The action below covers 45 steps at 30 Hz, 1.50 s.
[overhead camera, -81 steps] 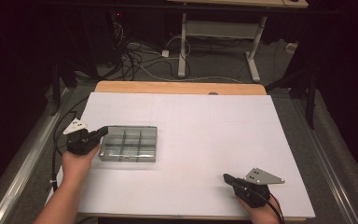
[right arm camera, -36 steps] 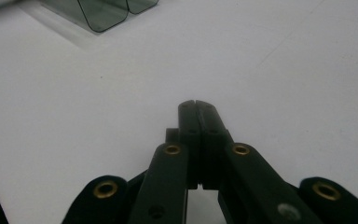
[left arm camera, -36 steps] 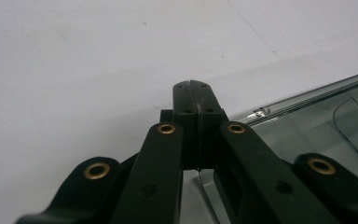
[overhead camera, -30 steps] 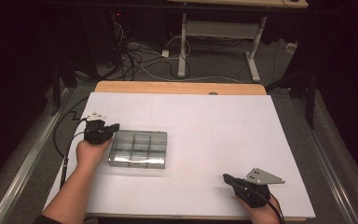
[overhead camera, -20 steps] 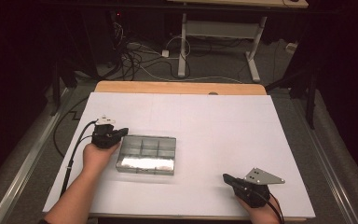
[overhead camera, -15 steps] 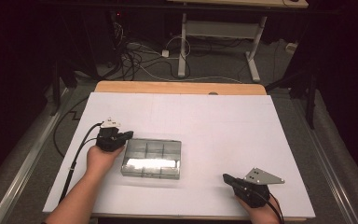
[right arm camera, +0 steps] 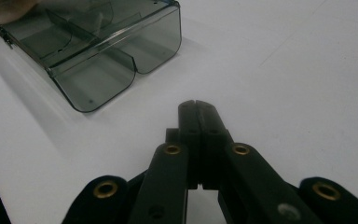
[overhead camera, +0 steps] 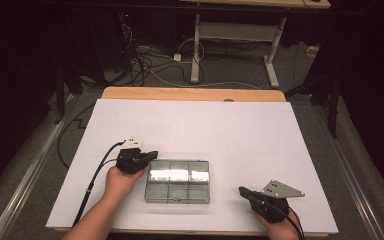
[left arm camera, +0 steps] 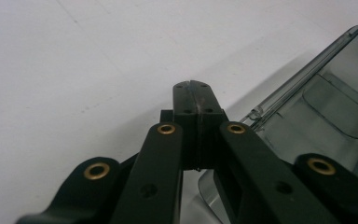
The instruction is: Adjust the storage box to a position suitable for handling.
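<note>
One clear box (overhead camera: 177, 181), six compartments, contents hard to make out. Left gripper (overhead camera: 152, 154) clenched at its 10 o'clock corner; right gripper (overhead camera: 242, 191) clenched at 4 o'clock, apart.

Clear smoky-grey plastic compartment box (left arm camera: 326, 107): cut by right + bottom edges in left gripper view, near corner behind black jaws. In right gripper view box (right arm camera: 98, 51) cut by top edge. Contact w/ left jaws: can't tell.
</note>
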{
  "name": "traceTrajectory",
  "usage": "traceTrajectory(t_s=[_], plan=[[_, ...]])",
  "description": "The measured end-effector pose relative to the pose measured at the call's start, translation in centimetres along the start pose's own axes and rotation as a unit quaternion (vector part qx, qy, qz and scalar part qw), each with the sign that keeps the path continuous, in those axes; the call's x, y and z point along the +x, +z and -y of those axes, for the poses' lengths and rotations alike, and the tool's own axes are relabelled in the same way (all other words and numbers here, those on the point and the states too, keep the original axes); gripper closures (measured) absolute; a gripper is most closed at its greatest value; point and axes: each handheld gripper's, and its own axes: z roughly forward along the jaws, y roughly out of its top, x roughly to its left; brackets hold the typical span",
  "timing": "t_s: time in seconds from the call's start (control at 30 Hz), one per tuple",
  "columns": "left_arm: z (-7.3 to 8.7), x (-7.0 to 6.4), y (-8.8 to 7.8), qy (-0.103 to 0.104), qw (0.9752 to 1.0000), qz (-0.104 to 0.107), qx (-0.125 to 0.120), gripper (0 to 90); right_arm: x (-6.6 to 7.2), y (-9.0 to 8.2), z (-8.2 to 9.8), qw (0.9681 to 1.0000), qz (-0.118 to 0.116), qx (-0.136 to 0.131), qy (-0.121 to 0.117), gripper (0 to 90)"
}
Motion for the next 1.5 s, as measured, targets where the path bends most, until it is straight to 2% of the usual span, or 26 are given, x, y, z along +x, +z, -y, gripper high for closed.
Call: traceTrajectory(t_s=[0.23, 0.47, 0.6, 0.7, 0.8, 0.93, 1.0, 1.03, 1.1, 1.2, 1.27, 1.4, 1.5], plan=[[0.1, -1.8, 0.5, 0.017, 0.9998, 0.011, 0.0, 88.0, 0.0, 0.1, 0.0, 1.0, 0.0, 0.001, -0.001, 90.0], [-0.1, -2.8, 1.1, 0.025, 0.9995, 0.02, 0.002, 88.0, 0.0, 0.1, 0.0, 1.0, 0.0, 0.002, -0.001, 90.0], [-0.1, -2.9, 1.1, 0.034, 0.9993, 0.013, 0.002, 87.9, 0.0, 0.1, 0.0, 1.0, -0.001, 0.003, -0.004, 90.0], [0.3, -2.7, 0.1, 0.038, 0.9992, 0.003, -0.01, 87.7, 0.1, 0.1, 0.0, 1.0, -0.001, 0.002, -0.005, 90.0], [1.4, -3.0, -1.6, 0.039, 0.9987, 0.014, -0.03, 87.7, 0.1, 0.1, -0.1, 1.0, -0.003, 0.001, -0.006, 90.0], [3.4, -3.9, -4.0, 0.055, 0.9978, 0.015, -0.034, 87.6, 0.2, 0.1, -0.1, 1.0, -0.006, 0.001, -0.006, 90.0], [5.0, -4.2, -5.3, 0.043, 0.9983, 0.025, -0.031, 87.7, 0.4, 0.2, -0.2, 0.9999, -0.008, 0.001, -0.011, 90.0], [5.0, -4.2, -5.3, 0.043, 0.9983, 0.025, -0.031, 87.7, 0.5, 0.2, -0.2, 0.9999, -0.008, 0.002, -0.013, 90.0], [5.9, -4.5, -5.7, 0.043, 0.9986, 0.026, -0.018, 87.7, 0.5, 0.3, -0.3, 0.9999, -0.009, 0.001, -0.013, 90.0], [6.9, -4.9, -5.9, 0.037, 0.9991, 0.017, -0.011, 87.6, 0.8, 0.4, -0.4, 0.9998, -0.011, 0.004, -0.018, 90.0], [6.9, -5.0, -5.8, 0.032, 0.9991, 0.025, -0.007, 87.7, 0.8, 0.5, -0.4, 0.9998, -0.012, 0.004, -0.018, 90.0], [6.9, -5.9, -5.2, 0.052, 0.9981, 0.032, 0.005, 87.6, 1.2, 0.5, -0.7, 0.9997, -0.016, 0.001, -0.018, 90.0], [6.8, -6.2, -4.8, 0.06, 0.9975, 0.035, 0.013, 87.6, 1.4, 0.9, -1.0, 0.9997, -0.02, -0.001, -0.014, 90.0]])
